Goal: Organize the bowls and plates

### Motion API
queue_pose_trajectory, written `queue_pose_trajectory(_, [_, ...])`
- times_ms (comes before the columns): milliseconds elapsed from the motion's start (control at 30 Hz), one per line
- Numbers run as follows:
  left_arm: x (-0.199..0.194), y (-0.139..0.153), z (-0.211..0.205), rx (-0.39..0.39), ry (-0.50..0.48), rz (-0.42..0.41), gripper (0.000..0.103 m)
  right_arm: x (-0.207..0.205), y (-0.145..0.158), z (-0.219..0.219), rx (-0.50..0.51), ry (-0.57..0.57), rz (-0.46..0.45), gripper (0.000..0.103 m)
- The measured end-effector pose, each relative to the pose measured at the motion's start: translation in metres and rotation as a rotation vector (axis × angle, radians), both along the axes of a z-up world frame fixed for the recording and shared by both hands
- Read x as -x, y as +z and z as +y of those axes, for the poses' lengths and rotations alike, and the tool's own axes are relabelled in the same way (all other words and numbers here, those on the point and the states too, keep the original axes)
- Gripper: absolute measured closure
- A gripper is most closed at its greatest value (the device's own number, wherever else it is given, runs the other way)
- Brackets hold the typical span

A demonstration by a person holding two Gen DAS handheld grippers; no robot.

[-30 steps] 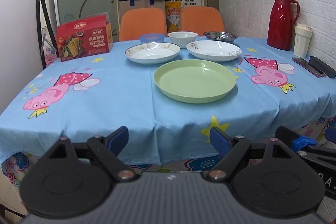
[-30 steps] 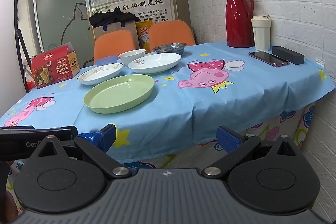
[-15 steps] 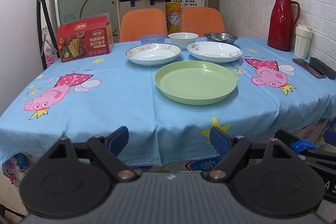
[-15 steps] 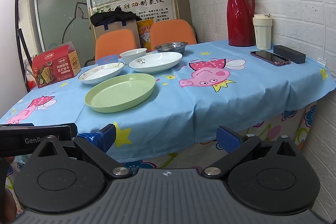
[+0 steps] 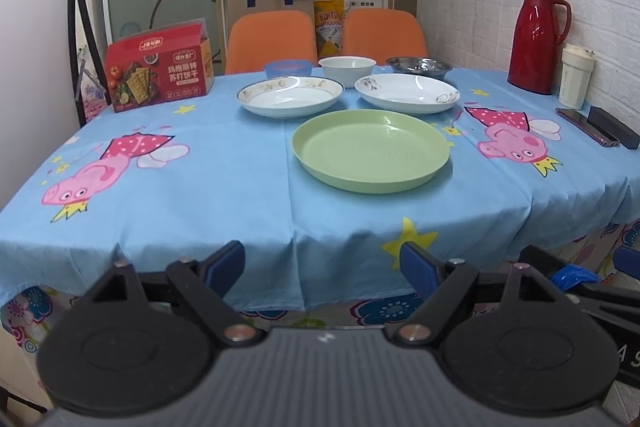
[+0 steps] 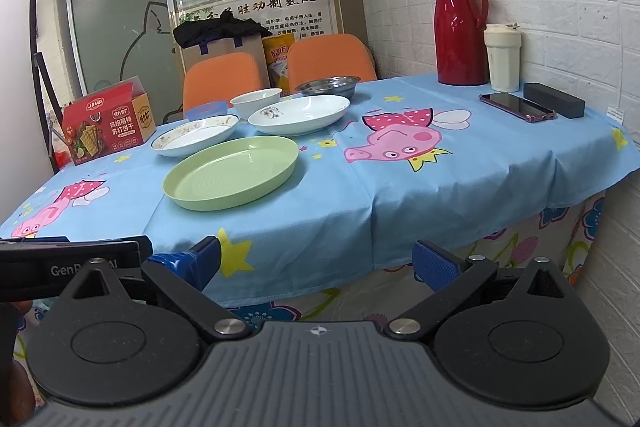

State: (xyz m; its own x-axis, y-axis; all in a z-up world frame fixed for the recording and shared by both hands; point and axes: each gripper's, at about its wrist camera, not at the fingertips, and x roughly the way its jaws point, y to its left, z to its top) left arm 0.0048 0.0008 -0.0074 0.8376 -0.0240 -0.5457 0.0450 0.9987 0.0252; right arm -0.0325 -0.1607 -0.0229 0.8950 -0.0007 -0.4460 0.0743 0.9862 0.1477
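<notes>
Grippers both short of the table edge, nothing grasped: left gripper (image 5: 322, 263) spread wide and empty, right gripper (image 6: 320, 259) likewise wide and empty, each facing the blue tablecloth (image 5: 200, 195) from below its near hem. Dishes all on the table, none stacked. Green plate (image 5: 371, 150) nearest, centre-front; behind it, patterned-rim white plate (image 5: 290, 95) to the left and plain white plate (image 5: 407, 93) to the right, near each other but apart. Farther back, in a row: blue bowl (image 5: 287, 68), white bowl (image 5: 347, 67), metal bowl (image 5: 419, 65) (rims of the back row possibly touching the white plates, hard to tell through the fisheye). Off to the sides and not part of the job: red cracker box (image 5: 158, 73), red thermos (image 5: 538, 37), cream cup (image 5: 576, 75), phone (image 6: 517, 107). Judged to be at the approach step, sorting not begun. Next move likely needs a reach over the edge to one rim, jaws straddling the lip of a plate, then a level lift onto a like-sized plate; bowls nested separately. Shallow glazed rims judged slippery, so a firm, square bite well onto the lip advised. Green plate a sensible base for the stack, being widest.
</notes>
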Motion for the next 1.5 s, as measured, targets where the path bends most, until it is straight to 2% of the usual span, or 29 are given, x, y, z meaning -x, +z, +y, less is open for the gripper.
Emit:
queue_pose_trajectory(233, [-0.001, 0.000, 0.004, 0.010, 0.019, 0.000, 0.020, 0.000, 0.000, -0.002, -0.002, -0.002, 0.000, 0.013])
queue_pose_trajectory(533, [-0.013, 0.000, 0.014, 0.006, -0.013, -0.011, 0.020, -0.015, 0.004, -0.001, 0.017, -0.011, -0.017, 0.013])
queue_pose_trajectory(700, [-0.043, -0.008, 0.034, 0.036, 0.032, 0.034, 0.020, -0.038, 0.004, 0.002, 0.098, 0.006, -0.021, 0.013])
queue_pose_trajectory(900, [-0.082, -0.011, 0.054, 0.075, 0.082, 0.120, 0.021, -0.075, 0.000, -0.015, 0.029, 0.068, -0.006, 0.014])
queue_pose_trajectory(1033, [-0.108, -0.007, 0.055, 0.097, 0.082, 0.154, 0.021, -0.108, -0.002, -0.012, 0.035, 0.120, 0.028, 0.014])
queue_pose_trajectory(1267, [-0.163, -0.007, 0.048, 0.117, 0.012, 0.210, 0.021, -0.161, -0.010, -0.005, 0.063, 0.175, 0.118, 0.014])
queue_pose_trajectory(1500, [-0.205, -0.013, 0.057, 0.237, -0.091, 0.230, 0.023, -0.199, -0.017, 0.005, 0.091, 0.224, 0.185, 0.014])
